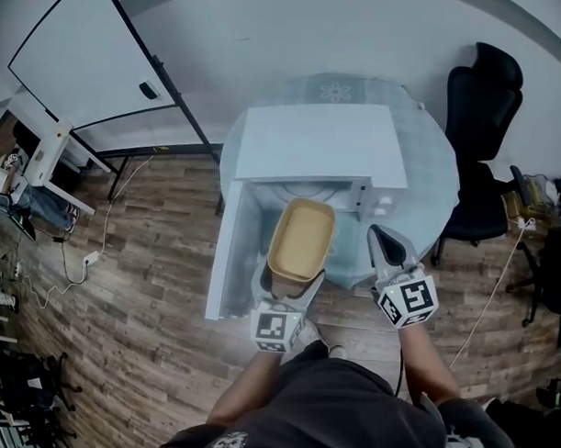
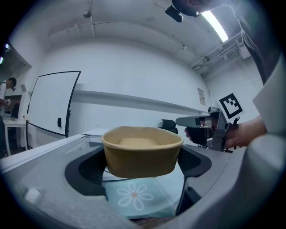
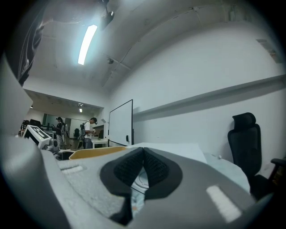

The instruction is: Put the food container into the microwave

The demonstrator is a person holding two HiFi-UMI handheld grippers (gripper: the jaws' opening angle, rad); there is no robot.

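A tan, empty food container (image 1: 301,238) (image 2: 142,150) hangs in the air in front of the white microwave (image 1: 318,155), whose door (image 1: 230,253) stands swung open to the left. My left gripper (image 1: 289,285) (image 2: 142,162) is shut on the container's near wall, one pad on each side. To its right my right gripper (image 1: 384,239) (image 3: 142,162) is shut with its pads touching and nothing between them; the left gripper view shows it beside the container. The container's rim (image 3: 96,152) shows at the left of the right gripper view.
The microwave stands on a round table with a pale blue flowered cloth (image 1: 429,169) (image 2: 136,197). A black office chair (image 1: 481,134) (image 3: 245,143) is at the right, a whiteboard (image 1: 80,51) at the far left. People stand far off in the right gripper view.
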